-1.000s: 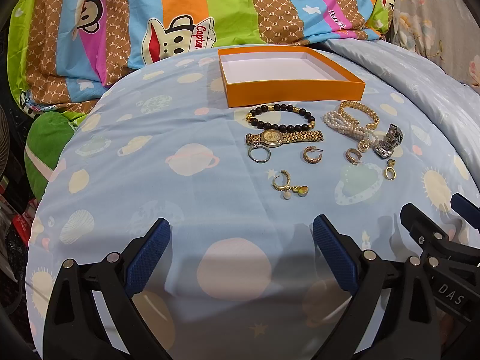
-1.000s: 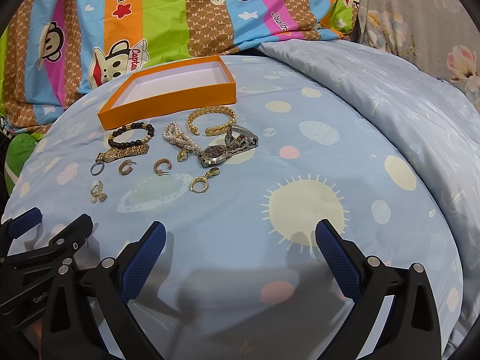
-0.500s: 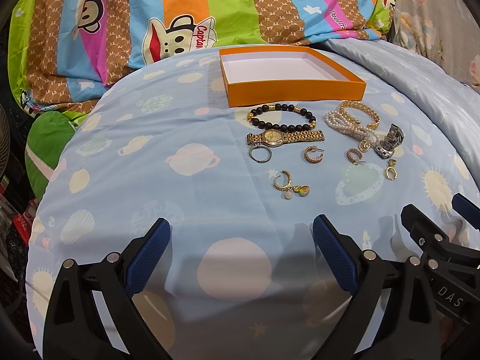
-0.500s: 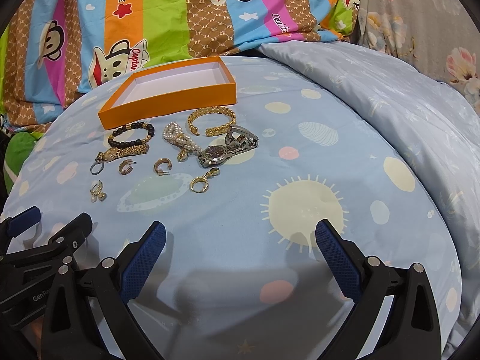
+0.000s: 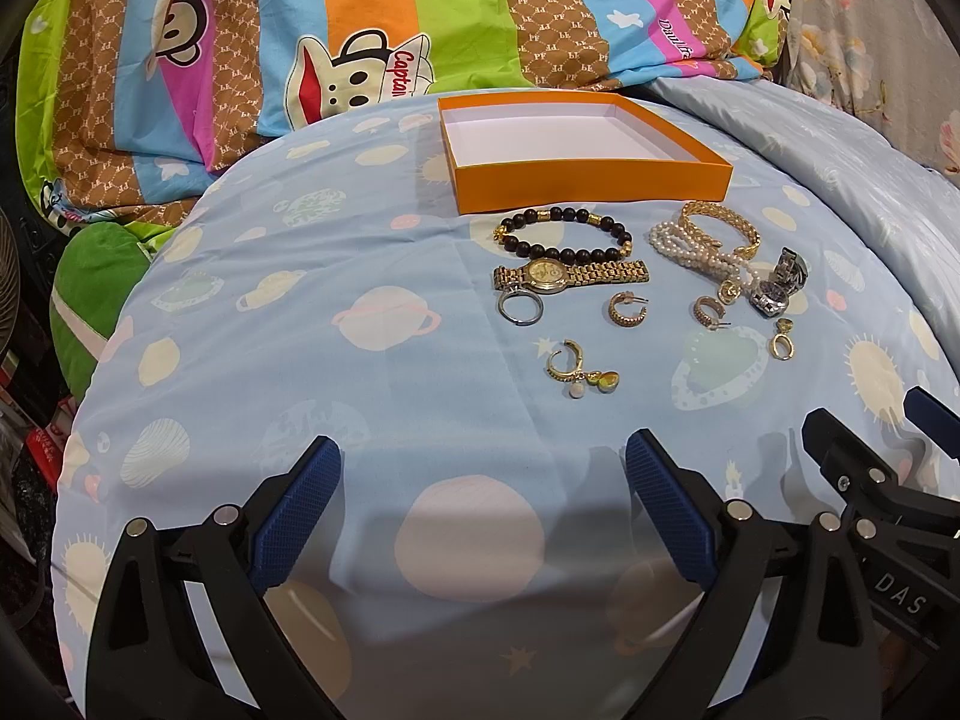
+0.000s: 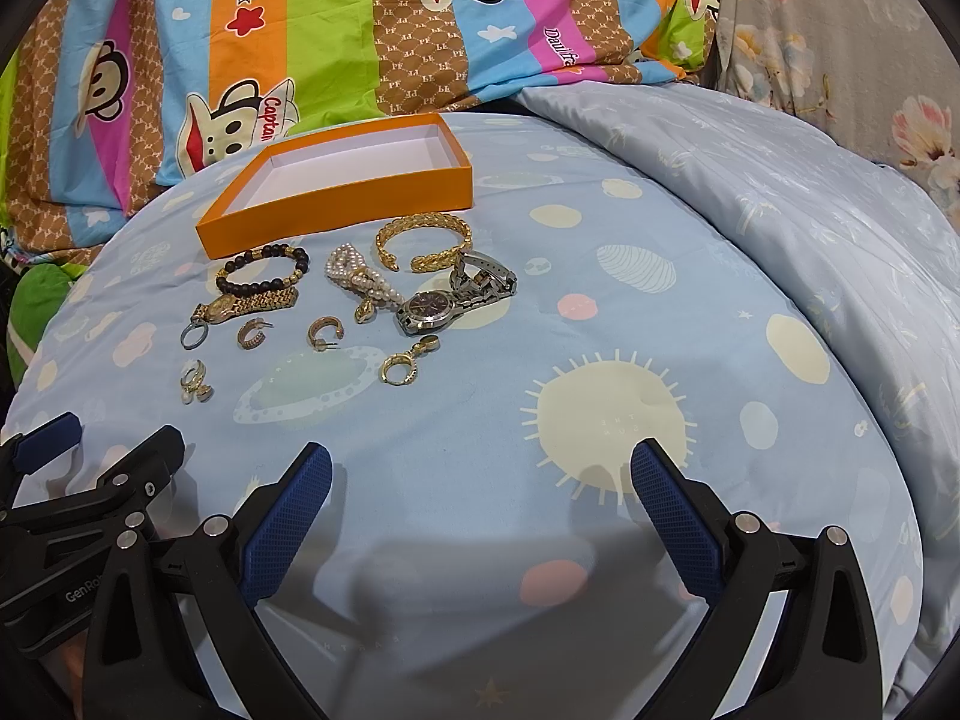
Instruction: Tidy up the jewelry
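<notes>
An empty orange box (image 5: pixel 591 177) (image 6: pixel 336 210) sits at the back of the blue bedspread. In front of it lie a black bead bracelet (image 5: pixel 561 234) (image 6: pixel 264 270), a gold watch (image 5: pixel 567 273) (image 6: pixel 240 305), a pearl bracelet (image 5: pixel 690 249) (image 6: pixel 360 276), a gold cuff (image 5: pixel 720 225) (image 6: pixel 423 240), a silver watch (image 5: pixel 780 288) (image 6: pixel 450 303), a silver ring (image 5: pixel 519 306) and several gold earrings (image 5: pixel 579 372) (image 6: pixel 408 363). My left gripper (image 5: pixel 483 480) is open and empty, short of the jewelry. My right gripper (image 6: pixel 480 480) is open and empty, near the front.
A striped monkey-print quilt (image 5: pixel 360 30) lies behind the box. A pale blue duvet (image 6: pixel 780 192) is bunched at the right. A green cushion (image 5: pixel 90 282) sits off the bed's left edge. Each gripper shows at the edge of the other's view.
</notes>
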### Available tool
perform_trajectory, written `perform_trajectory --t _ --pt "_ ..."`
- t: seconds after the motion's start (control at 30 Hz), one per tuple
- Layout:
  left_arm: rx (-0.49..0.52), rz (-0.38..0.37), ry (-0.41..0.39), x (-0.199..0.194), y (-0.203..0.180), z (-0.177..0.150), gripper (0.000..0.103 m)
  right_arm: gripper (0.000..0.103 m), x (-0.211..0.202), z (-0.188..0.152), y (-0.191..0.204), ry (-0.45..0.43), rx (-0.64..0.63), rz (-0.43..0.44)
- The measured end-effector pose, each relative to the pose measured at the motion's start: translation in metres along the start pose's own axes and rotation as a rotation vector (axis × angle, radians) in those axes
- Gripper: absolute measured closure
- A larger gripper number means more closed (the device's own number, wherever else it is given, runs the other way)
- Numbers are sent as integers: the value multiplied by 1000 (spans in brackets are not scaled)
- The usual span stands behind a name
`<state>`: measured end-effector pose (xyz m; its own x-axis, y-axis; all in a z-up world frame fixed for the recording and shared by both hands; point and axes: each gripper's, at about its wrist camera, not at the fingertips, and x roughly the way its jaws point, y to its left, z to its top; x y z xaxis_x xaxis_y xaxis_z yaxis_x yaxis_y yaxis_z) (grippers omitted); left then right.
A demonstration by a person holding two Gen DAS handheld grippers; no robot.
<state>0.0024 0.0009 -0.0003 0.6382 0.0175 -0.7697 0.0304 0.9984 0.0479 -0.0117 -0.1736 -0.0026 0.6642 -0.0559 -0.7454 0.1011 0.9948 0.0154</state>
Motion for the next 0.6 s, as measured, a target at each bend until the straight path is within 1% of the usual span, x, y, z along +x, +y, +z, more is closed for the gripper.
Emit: perform_trajectory --t 0.6 --pt "0 0 1 0 0 0 10 5 1 -1 1 -1 -1 -1"
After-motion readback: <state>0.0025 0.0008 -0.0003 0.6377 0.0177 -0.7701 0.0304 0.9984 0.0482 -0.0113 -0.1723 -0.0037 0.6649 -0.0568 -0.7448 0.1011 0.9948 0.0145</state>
